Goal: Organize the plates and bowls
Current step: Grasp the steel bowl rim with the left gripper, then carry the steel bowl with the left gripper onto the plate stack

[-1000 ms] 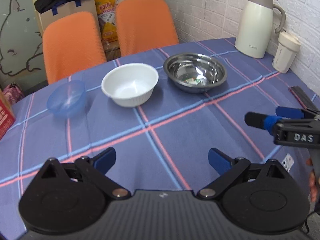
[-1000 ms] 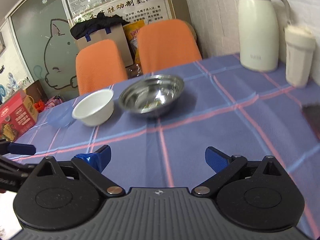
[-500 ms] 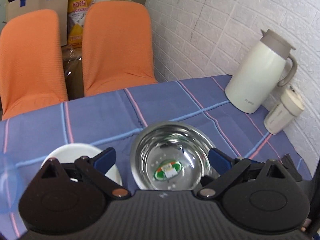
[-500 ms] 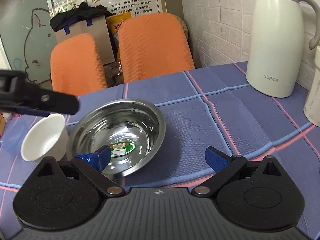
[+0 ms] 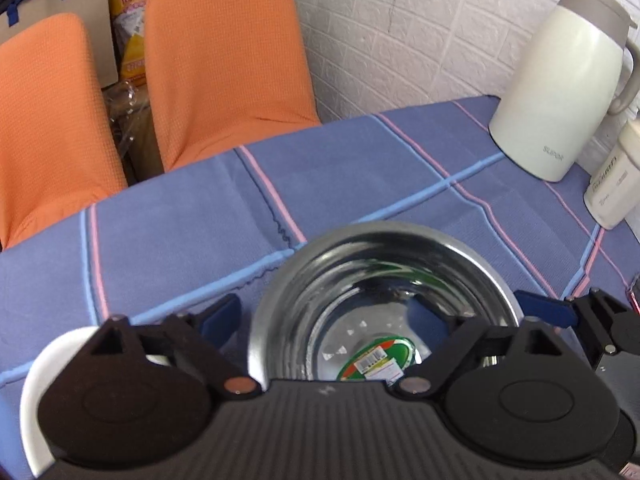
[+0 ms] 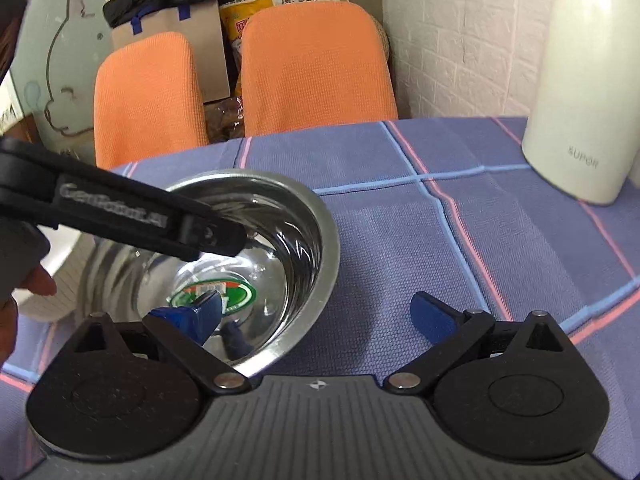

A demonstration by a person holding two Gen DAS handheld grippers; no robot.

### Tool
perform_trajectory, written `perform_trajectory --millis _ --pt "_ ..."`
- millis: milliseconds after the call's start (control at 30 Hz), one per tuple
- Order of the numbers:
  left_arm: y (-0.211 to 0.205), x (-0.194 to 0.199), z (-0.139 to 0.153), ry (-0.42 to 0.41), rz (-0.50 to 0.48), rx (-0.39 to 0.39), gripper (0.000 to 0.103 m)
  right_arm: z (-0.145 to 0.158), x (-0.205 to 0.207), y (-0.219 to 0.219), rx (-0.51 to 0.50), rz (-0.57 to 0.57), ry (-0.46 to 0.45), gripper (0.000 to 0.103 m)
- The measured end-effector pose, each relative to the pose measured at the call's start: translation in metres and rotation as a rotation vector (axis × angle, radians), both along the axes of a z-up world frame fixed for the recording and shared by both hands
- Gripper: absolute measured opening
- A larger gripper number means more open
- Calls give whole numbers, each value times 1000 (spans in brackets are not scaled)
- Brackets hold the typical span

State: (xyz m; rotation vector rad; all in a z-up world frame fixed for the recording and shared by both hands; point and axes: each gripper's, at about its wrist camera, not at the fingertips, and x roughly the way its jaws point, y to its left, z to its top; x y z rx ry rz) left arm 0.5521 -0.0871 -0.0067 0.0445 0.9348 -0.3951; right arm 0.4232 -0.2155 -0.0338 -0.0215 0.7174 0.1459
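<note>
Shiny silver steel bowl point(image 5: 384, 280), with a green, red and white sticker point(image 5: 378, 362) on its bottom. Plain white bowl point(image 5: 34, 392) beside it. Worktop cloth point(image 5: 180, 220) purplish blue, crossed by pink and light-blue stripes in a wide check. Black left tool point(image 5: 328, 316) and black right tool point(image 6: 316, 312), both tipped with dark blue pads point(image 6: 432, 314). Cream-white jug point(image 5: 560, 84) with a grey-beige lid. Two orange chairs point(image 6: 316, 68), textured in a fine grid. White brick-patterned wall point(image 5: 420, 28).
</note>
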Motion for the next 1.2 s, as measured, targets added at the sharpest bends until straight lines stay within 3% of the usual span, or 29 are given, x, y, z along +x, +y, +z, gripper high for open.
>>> perform_trajectory --millis 100,167,467,833,1200 --pt "-7 -3 -4 -16 -31 46 68 -2 -2 2 -26 11 -15 89" --pt "-10 -5 -5 -13 -43 58 48 -2 -2 1 -19 2 -14 89" --pt "-13 -15 0 9 -54 48 48 9 -16 15 98 130 37 88" --pt "-8 -58 24 -7 -58 51 48 32 -47 23 145 121 27 89" --pt "13 -158 20 72 -50 47 48 31 -126 31 208 142 87 90"
